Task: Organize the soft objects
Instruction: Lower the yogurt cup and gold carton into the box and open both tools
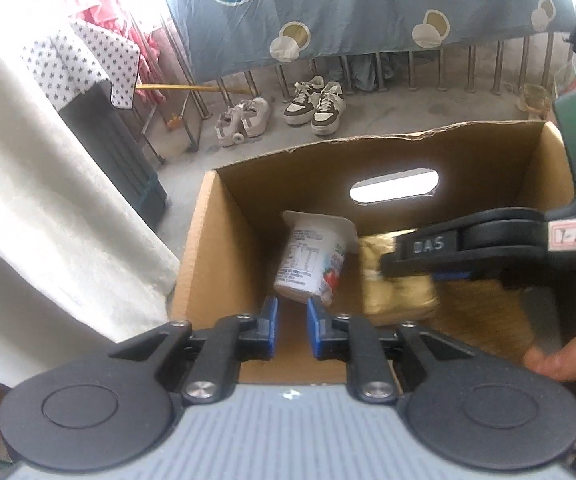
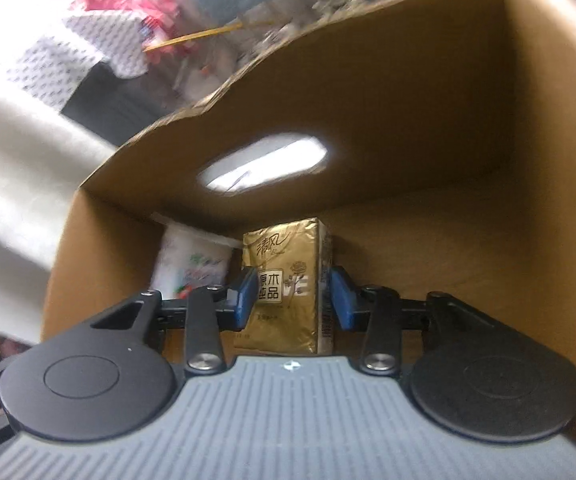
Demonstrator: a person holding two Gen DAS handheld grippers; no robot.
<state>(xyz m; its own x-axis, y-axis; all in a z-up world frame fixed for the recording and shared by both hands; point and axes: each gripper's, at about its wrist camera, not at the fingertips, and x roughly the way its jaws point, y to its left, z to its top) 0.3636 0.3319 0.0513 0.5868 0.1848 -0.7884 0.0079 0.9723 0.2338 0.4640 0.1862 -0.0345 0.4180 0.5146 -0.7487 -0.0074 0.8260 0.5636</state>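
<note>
Your left gripper (image 1: 291,326) hangs tilted down over the near edge of the cardboard box (image 1: 224,248). Its 2 blue pads (image 1: 270,318) stand slightly apart, with nothing between them; the fingers are released.

Your right gripper (image 2: 293,296) reaches down into the box from the right side. Its 2 blue pads (image 2: 246,298) flank the gold tissue pack (image 2: 284,280): the left one touches the wrapper, but you cannot tell whether the right one does, so the grip stays unsure. Part of your hand (image 1: 563,356) shows at the handle, past the box's near right corner.

Contents of the box:
1. Yogurt cup (image 1: 313,258): white, printed label with red fruit, tipped over toward the far left corner, its rim toward the far wall.
2. Gold tissue pack: rectangular, shiny wrapper with dark lettering, on the box floor just right of the cup, near the middle.

The far wall carries 1 oval handle hole (image 1: 393,186).
</note>
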